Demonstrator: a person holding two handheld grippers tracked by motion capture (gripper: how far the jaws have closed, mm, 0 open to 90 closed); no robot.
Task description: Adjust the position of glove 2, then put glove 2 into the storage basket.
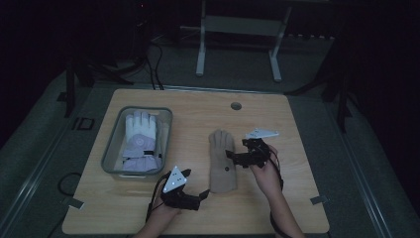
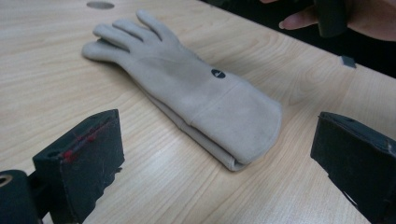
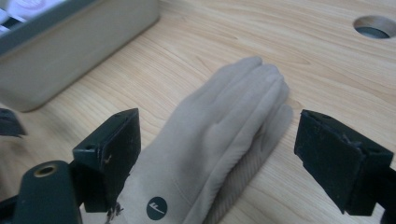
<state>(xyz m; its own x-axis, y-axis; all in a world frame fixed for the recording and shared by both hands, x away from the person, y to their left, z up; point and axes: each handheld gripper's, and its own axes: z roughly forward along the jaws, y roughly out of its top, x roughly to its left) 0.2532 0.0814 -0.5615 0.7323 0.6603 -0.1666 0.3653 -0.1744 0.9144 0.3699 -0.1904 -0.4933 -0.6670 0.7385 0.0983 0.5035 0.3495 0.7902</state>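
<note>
A beige glove (image 1: 222, 161) lies flat on the wooden table (image 1: 277, 114), fingers pointing away from me, with a small dark logo on its back. My left gripper (image 1: 204, 194) stands open just left of the glove's cuff (image 2: 243, 126), nothing between its jaws. My right gripper (image 1: 232, 157) is open too, hovering over the glove (image 3: 210, 154) from the right, its jaws to either side of the glove's back. A white and lilac glove (image 1: 139, 141) rests inside a grey bin (image 1: 110, 148) at the left.
A round cable hole (image 1: 236, 106) sits near the table's far edge. Beyond the table stand a white frame's legs (image 1: 200, 54) and dark cables (image 1: 153, 64) on the floor. Bare tabletop lies right of the beige glove.
</note>
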